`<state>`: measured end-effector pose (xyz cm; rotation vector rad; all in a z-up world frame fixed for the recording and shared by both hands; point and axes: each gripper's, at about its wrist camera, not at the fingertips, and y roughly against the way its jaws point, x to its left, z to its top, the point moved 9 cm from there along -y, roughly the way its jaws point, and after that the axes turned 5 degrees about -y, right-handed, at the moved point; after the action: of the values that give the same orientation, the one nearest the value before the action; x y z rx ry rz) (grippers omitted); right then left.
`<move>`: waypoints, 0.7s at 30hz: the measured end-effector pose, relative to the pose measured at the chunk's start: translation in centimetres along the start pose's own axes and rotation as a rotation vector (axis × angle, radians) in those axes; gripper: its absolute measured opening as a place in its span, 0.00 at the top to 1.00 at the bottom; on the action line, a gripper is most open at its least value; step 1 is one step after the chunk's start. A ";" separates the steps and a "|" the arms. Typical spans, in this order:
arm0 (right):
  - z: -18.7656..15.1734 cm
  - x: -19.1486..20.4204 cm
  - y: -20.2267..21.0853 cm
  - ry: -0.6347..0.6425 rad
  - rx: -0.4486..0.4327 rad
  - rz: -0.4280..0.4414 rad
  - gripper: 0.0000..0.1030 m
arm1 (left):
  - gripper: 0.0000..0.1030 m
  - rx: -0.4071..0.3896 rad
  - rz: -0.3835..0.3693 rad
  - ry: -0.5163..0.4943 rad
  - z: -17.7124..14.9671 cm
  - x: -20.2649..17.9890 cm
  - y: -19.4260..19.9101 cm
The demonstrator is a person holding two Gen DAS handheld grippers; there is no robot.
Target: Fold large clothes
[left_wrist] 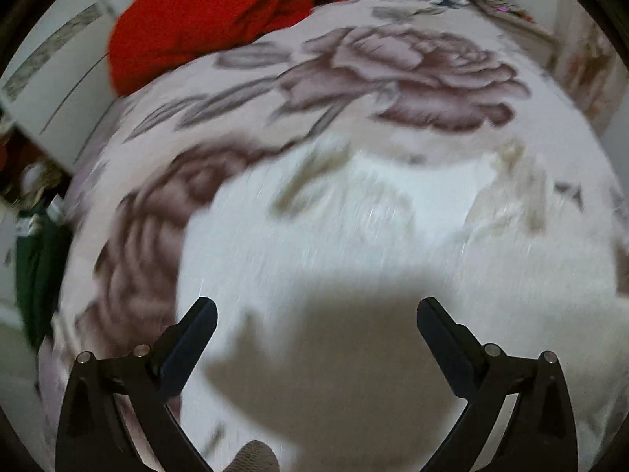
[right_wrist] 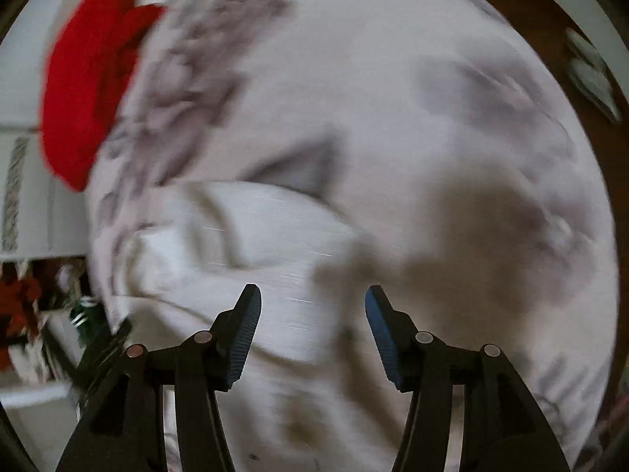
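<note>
Bed (left_wrist: 452, 126) with rose-print cover fills both views, blurred. White garment (left_wrist: 354, 236) lies on it, centre to lower frame in left wrist view; bunched at centre left (right_wrist: 251, 228) in right wrist view. Red cloth (left_wrist: 220, 11) heaped at upper left. Left gripper (left_wrist: 316, 310): fingers (left_wrist: 196, 338) spread wide, nothing between them. Right gripper (right_wrist: 312, 299): fingers (right_wrist: 245, 334) partly apart, holding nothing, above the garment.
</note>
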<state>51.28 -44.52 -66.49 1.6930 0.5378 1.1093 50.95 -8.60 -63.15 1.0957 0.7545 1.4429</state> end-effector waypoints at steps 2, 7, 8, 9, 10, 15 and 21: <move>-0.3 -2.0 -1.7 -0.064 0.054 0.039 0.44 | 0.00 0.034 0.048 0.041 -3.4 0.2 0.2; -0.3 -1.6 -4.8 -0.085 0.099 0.145 0.44 | 0.00 0.126 0.157 0.066 -9.6 0.5 0.5; -0.9 -1.4 -4.3 -0.049 0.080 0.112 0.44 | 0.00 0.136 0.168 0.067 -10.5 0.5 0.7; -1.7 -1.3 -3.7 -0.008 0.068 0.080 0.44 | 0.00 0.144 0.174 0.068 -11.3 0.4 0.8; -2.8 -1.2 -2.9 0.042 0.060 0.054 0.44 | 0.00 0.153 0.181 0.067 -12.1 0.3 0.9; -10.5 -1.2 -4.5 0.205 0.254 0.022 0.44 | 0.00 0.209 0.201 0.084 -14.7 -0.5 -0.2; -8.2 -4.7 -7.4 0.198 0.128 -0.126 0.91 | 0.00 0.242 0.161 0.120 -17.2 -0.5 -3.0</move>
<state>42.97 -41.11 -74.52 1.6425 0.8455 1.1774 36.23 -6.40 -72.24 1.2861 0.9632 1.5937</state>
